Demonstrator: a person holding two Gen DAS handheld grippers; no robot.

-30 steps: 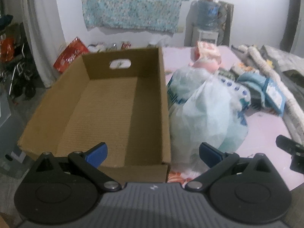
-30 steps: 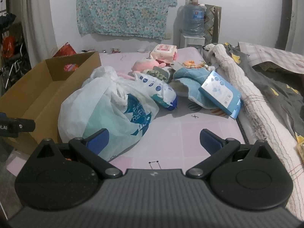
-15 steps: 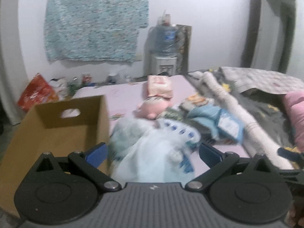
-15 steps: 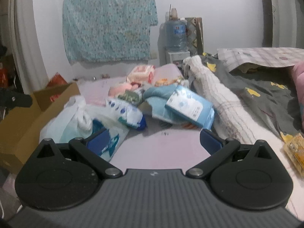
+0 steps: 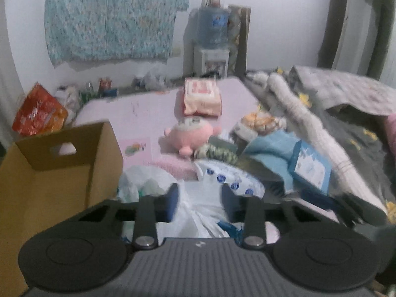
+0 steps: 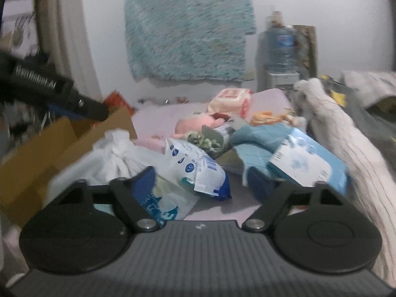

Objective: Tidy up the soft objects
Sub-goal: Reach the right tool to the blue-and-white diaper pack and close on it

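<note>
White plastic bag [image 5: 198,212] — crinkled, knotted — lies between left gripper's [image 5: 199,201] narrowed, just-closing jaws; grip unclear.

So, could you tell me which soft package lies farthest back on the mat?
The pink wipes pack, lying alone behind the pink plush.

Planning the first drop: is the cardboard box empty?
Cannot tell: the cardboard box is open-topped, bare walls show, but its floor is hidden.

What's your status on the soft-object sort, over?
Both jaws just closing: left gripper narrow over white bag, no grip seen; right gripper open, empty. Cardboard box beside the bag. Nothing blocking.
</note>
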